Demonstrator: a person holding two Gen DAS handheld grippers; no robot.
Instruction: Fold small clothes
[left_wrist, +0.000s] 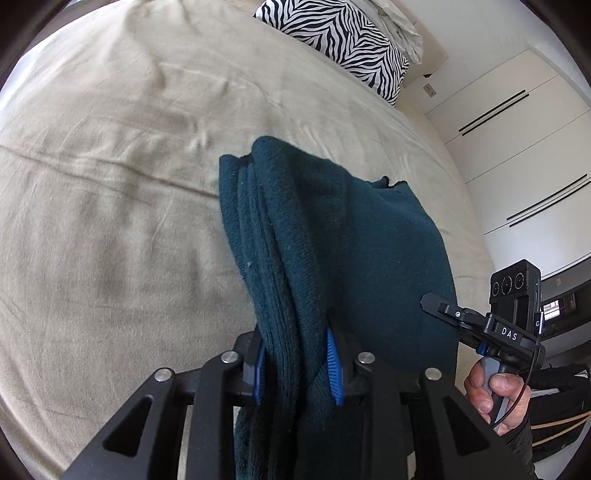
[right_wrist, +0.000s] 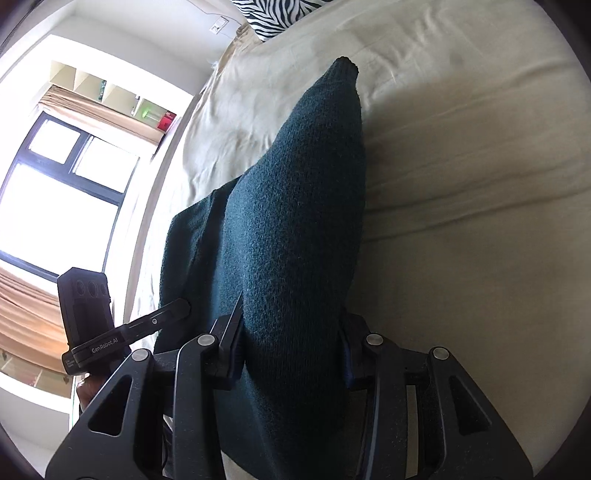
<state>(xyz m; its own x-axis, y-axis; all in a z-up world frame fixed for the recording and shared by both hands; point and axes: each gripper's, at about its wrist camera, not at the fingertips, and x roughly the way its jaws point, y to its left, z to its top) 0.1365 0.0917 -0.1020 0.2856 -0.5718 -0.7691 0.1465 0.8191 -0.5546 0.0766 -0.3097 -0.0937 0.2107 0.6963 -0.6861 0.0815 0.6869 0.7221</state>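
Left gripper (left_wrist: 297, 363) and right gripper (right_wrist: 291, 354) each clamp the dark green garment (left_wrist: 332, 251), held bunched above the bed (left_wrist: 110, 184) (zebra pillow (left_wrist: 340, 40) far off). Folding seems barely begun; laying flat remains.

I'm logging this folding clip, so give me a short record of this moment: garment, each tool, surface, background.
garment: dark teal knit sweater, bunched, lifted above the bed
left tool: shut on the sweater, thick folds between its blue pads
right tool: shut on the sweater, cloth filling the gap
surface: beige bedsheet, wrinkled
background: zebra pillow at the head of the bed; window to one side
fold state: cannot tell from these views
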